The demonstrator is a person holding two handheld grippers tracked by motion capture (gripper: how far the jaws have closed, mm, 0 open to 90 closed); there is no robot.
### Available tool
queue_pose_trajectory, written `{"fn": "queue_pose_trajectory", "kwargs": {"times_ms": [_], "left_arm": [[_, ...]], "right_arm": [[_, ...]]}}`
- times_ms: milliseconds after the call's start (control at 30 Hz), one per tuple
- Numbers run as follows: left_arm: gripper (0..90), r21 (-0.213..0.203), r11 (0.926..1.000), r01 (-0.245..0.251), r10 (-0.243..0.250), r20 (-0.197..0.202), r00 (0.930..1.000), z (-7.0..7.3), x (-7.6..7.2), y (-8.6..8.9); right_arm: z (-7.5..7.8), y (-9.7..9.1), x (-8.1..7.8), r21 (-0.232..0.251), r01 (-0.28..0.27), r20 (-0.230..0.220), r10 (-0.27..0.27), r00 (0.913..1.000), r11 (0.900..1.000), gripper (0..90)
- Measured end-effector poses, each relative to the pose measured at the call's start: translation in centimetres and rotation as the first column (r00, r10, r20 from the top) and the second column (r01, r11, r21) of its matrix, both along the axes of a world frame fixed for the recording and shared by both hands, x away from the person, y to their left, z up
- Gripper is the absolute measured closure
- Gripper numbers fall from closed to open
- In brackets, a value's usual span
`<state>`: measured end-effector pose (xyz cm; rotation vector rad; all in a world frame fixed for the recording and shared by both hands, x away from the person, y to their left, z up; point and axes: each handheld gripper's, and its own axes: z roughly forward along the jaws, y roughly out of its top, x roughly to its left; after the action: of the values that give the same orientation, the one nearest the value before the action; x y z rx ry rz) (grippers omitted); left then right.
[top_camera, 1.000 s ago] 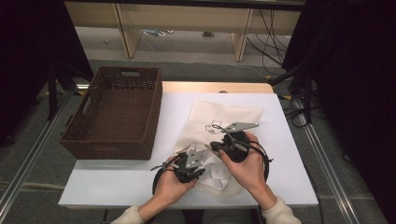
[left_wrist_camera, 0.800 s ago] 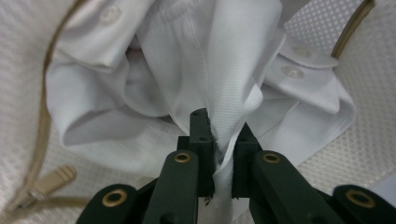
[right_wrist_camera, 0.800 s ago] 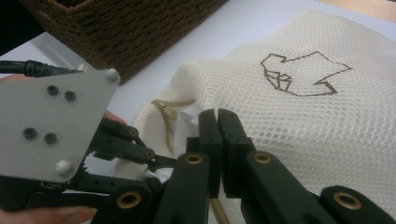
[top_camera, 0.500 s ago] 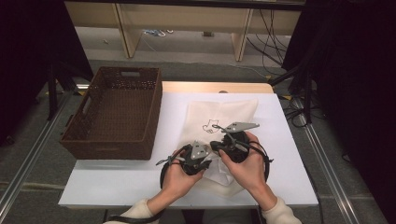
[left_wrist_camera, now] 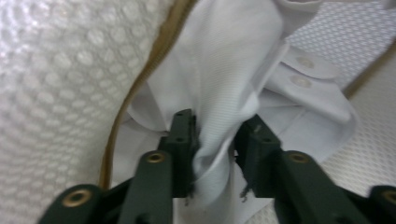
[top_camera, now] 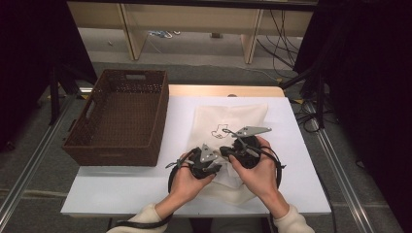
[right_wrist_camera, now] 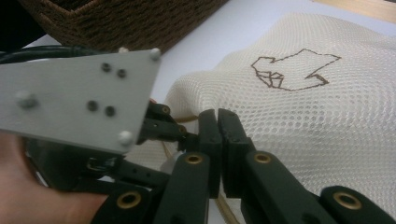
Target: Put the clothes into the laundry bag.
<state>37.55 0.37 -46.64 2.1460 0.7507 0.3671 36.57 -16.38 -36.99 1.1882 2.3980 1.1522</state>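
Observation:
A cream mesh bag (top_camera: 233,119) with a brown stitched figure lies on the white table (top_camera: 121,189). Both grippers meet at its near edge. My left gripper (left_wrist_camera: 217,135) points into the bag's mouth, where a white buttoned shirt (left_wrist_camera: 233,60) sits beside the mesh (left_wrist_camera: 56,70) and its tan rim. Its jaws have just been opening, and a fold of shirt still hangs loosely between them. From above, the left gripper (top_camera: 214,162) sits just left of my right gripper (top_camera: 227,150). The right gripper (right_wrist_camera: 217,116) is shut, with the bag's (right_wrist_camera: 303,107) tan rim running out from under its jaws.
A dark brown wicker basket (top_camera: 121,116) stands at the table's left, open side up, and shows behind the left gripper's grey plate (right_wrist_camera: 74,93) as well. Bare table lies in front of the basket and right of the bag.
The left hand has edged slightly up toward the bag and the right gripper. The right hand has kept still.

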Motion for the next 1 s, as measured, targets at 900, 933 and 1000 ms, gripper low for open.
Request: {"fn": "queue_pose_trajectory", "kwargs": {"times_ms": [900,933,1000], "left_arm": [[49.5,0.039,0.9982,0.046,-0.047,0.029,0.9985,0.1,-3.4,3.2],[49.9,0.048,0.9976,0.049,-0.05,0.028,0.9983,0.1,-3.3,3.3],[50.7,0.049,0.9975,0.05,-0.051,0.026,0.9983,0.0,-3.3,3.3]], "right_arm": [[0.1,-0.3,0.1,-0.006,0.006,-0.003,-0.006,1.0,1.0,90.0],[0.0,-0.2,0.1,-0.009,0.01,0.001,-0.01,0.9999,0.9999,90.0],[0.0,-0.2,0.1,-0.007,0.007,0.0,-0.007,1.0,0.9999,90.0]]}}
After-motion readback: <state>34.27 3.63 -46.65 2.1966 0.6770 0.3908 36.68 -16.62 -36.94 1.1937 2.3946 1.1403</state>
